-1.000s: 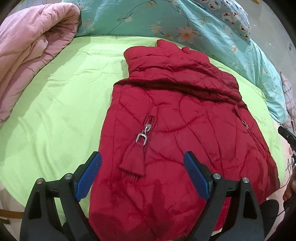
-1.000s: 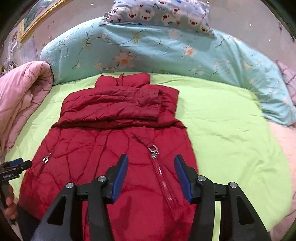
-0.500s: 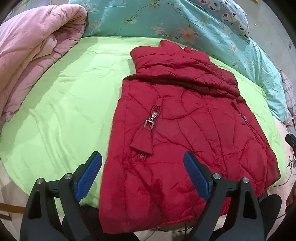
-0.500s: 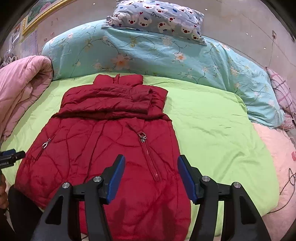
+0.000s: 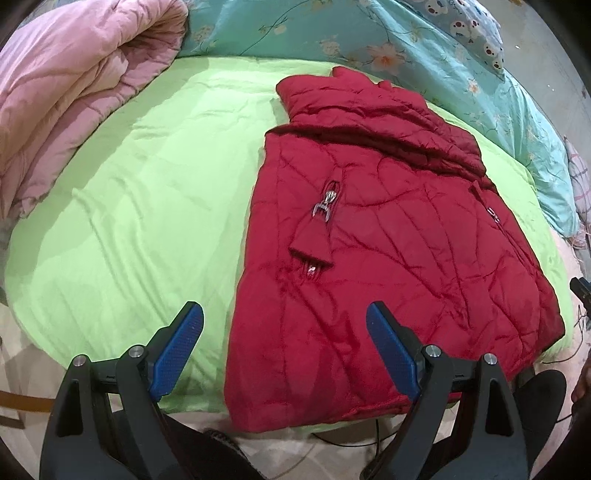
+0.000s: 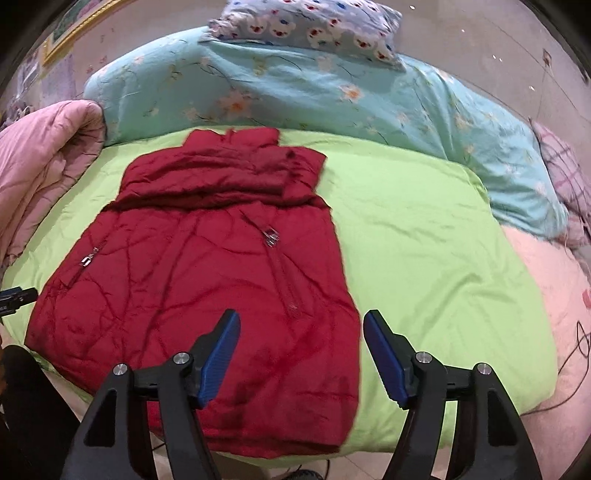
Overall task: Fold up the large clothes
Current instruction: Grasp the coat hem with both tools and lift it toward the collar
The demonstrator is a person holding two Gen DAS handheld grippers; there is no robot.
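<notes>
A dark red quilted jacket (image 5: 388,236) lies flat on the lime green bed cover (image 5: 140,206), its collar end folded toward the pillows and its hem at the near edge. Silver zipper pulls (image 5: 325,205) show on its front. My left gripper (image 5: 284,325) hovers wide open above the hem's left corner, holding nothing. In the right wrist view the same jacket (image 6: 207,280) fills the left half. My right gripper (image 6: 301,334) hangs over the hem's right corner, its jaws opening with nothing pinched between them.
A pink quilt (image 5: 70,92) is bundled at the left. A teal floral duvet (image 6: 314,96) and a bear-print pillow (image 6: 314,26) lie at the bed's head. A pale pink blanket (image 6: 554,306) lies on the right, with cables (image 6: 576,343) beside it. Floor shows below the bed edge.
Both grippers have drawn back from the jacket toward the near bed edge, so more of the bed shows. The right gripper's jaws have spread wider. The jacket has not moved.
</notes>
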